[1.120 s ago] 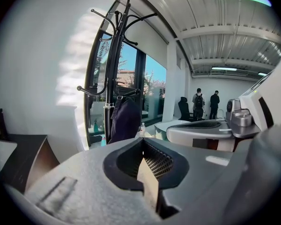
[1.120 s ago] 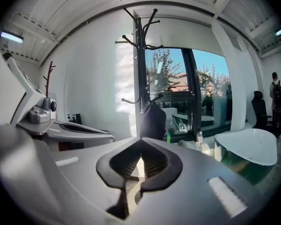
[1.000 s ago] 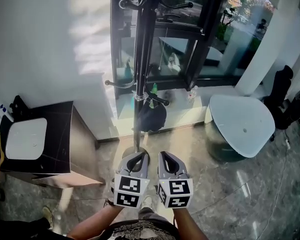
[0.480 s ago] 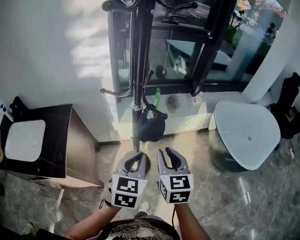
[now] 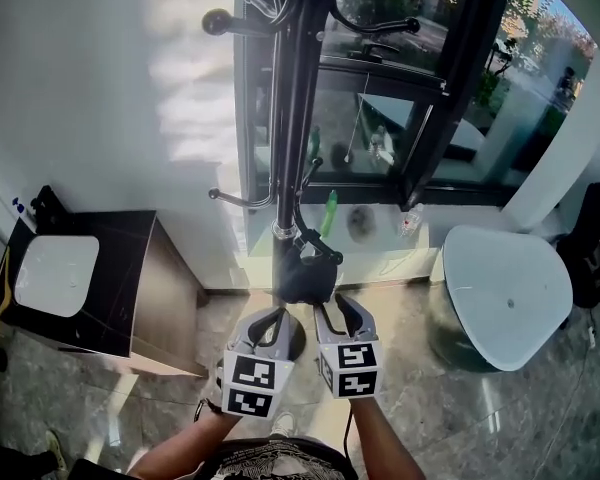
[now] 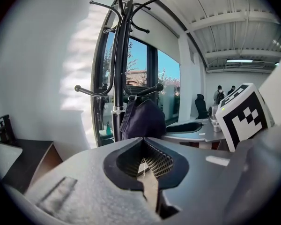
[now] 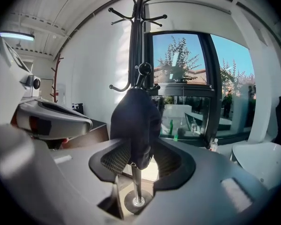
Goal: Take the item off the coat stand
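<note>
A black coat stand [image 5: 288,118] rises in front of a dark-framed window. A dark cap [image 5: 305,273] hangs from one of its low hooks, and both gripper views show it too, as the cap [image 6: 143,118] and the cap [image 7: 136,121]. My left gripper [image 5: 270,320] is shut and empty, just below and left of the cap. My right gripper [image 5: 337,316] is beside it, and its jaws are opening. Seen along the right gripper [image 7: 141,163], the cap's lower edge hangs in the gap, and the pads do not press on it.
A black cabinet [image 5: 130,288] with a white basin [image 5: 52,273] stands at the left wall. A rounded white table [image 5: 505,293] sits at the right. The stand's round base [image 7: 138,201] is on the marble floor below the grippers. A green bottle [image 5: 330,213] stands by the window.
Both grippers have come closer to the stand, and the cap now hangs just beyond their tips. The right gripper's jaws have spread from closed to wide. The left jaws look unchanged.
</note>
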Action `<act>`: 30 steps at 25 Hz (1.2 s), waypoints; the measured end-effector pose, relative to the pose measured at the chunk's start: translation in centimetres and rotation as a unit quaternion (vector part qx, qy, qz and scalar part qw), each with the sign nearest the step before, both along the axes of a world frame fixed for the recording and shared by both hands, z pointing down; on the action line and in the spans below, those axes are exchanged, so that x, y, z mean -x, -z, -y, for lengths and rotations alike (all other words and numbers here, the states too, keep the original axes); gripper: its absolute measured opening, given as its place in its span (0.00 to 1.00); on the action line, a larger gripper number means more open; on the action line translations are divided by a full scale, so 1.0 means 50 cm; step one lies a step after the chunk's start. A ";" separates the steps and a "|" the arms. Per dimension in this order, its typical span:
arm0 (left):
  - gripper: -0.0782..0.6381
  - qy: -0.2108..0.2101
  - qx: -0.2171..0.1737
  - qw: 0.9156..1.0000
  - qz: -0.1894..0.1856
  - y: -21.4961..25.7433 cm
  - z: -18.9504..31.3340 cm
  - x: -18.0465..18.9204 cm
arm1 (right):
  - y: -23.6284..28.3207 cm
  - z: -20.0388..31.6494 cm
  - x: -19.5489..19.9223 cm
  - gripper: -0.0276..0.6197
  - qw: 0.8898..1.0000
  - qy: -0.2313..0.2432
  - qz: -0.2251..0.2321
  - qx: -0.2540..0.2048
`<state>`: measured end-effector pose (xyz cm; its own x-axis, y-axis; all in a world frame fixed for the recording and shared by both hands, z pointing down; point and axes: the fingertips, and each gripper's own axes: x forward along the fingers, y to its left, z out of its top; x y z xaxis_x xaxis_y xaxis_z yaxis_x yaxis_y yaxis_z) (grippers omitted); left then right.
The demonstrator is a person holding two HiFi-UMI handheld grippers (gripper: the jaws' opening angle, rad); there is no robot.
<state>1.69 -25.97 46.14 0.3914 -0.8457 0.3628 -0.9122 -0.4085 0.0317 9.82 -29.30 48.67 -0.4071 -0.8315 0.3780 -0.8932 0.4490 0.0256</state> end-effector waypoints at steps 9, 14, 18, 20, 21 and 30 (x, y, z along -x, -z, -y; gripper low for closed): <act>0.12 0.024 0.008 1.000 0.002 -0.013 0.016 0.007 | -0.005 0.061 0.027 0.24 0.999 0.037 -0.014 -0.006; 0.12 0.027 0.006 1.000 0.002 -0.008 0.025 0.003 | -0.001 0.070 0.027 0.13 0.999 0.042 -0.026 -0.020; 0.12 0.028 0.005 1.000 0.003 -0.007 0.028 0.008 | 0.006 0.068 0.030 0.10 0.998 0.040 -0.029 -0.030; 0.12 0.028 0.005 1.000 0.000 -0.007 0.028 0.010 | 0.012 0.063 0.032 0.10 0.998 0.040 -0.032 -0.038; 0.12 0.027 0.004 1.000 -0.002 -0.006 0.027 0.009 | 0.016 0.061 0.032 0.09 0.998 0.039 -0.034 -0.042; 0.12 0.009 -0.004 1.000 -0.010 0.009 0.014 0.012 | 0.058 0.043 0.016 0.09 0.997 0.008 -0.043 -0.071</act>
<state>1.09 -26.67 45.70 0.3823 -0.8557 0.3488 -0.9189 -0.3917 0.0463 9.02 -31.46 45.78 -0.3920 -0.8730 0.2902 -0.8780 0.4492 0.1654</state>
